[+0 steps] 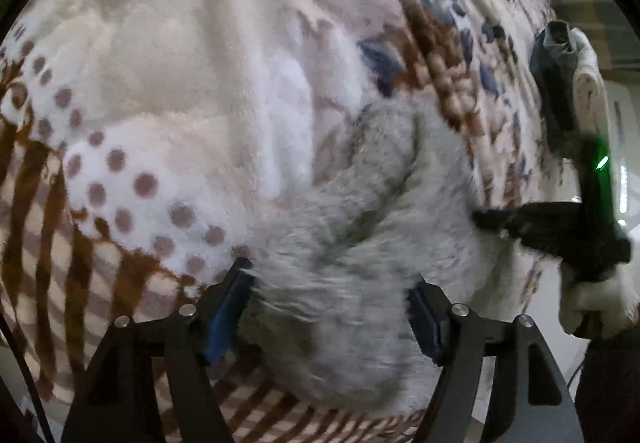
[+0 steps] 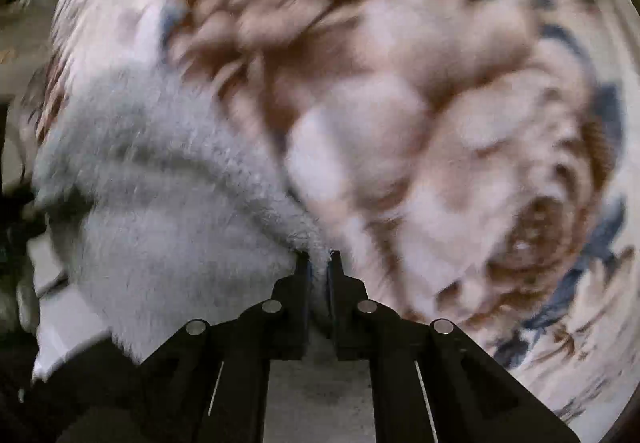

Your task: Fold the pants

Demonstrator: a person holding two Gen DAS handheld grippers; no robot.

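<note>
The grey fuzzy pants [image 1: 360,227] lie bunched on a patterned fleece blanket [image 1: 180,83]. My left gripper [image 1: 332,295] is open, its blue-padded fingers standing on either side of the pants' near end. My right gripper [image 2: 319,263] is shut on an edge of the pants [image 2: 168,203], which hang to its left; that view is blurred. In the left wrist view the right gripper [image 1: 496,221] reaches in from the right, held by a white-gloved hand [image 1: 592,307], its tips at the pants' right edge.
The blanket [image 2: 440,103] with brown, blue and dotted patterns covers the whole surface. A dark object [image 1: 556,59] and a white item lie at the blanket's far right edge. Floor shows beyond the blanket's left edge in the right wrist view.
</note>
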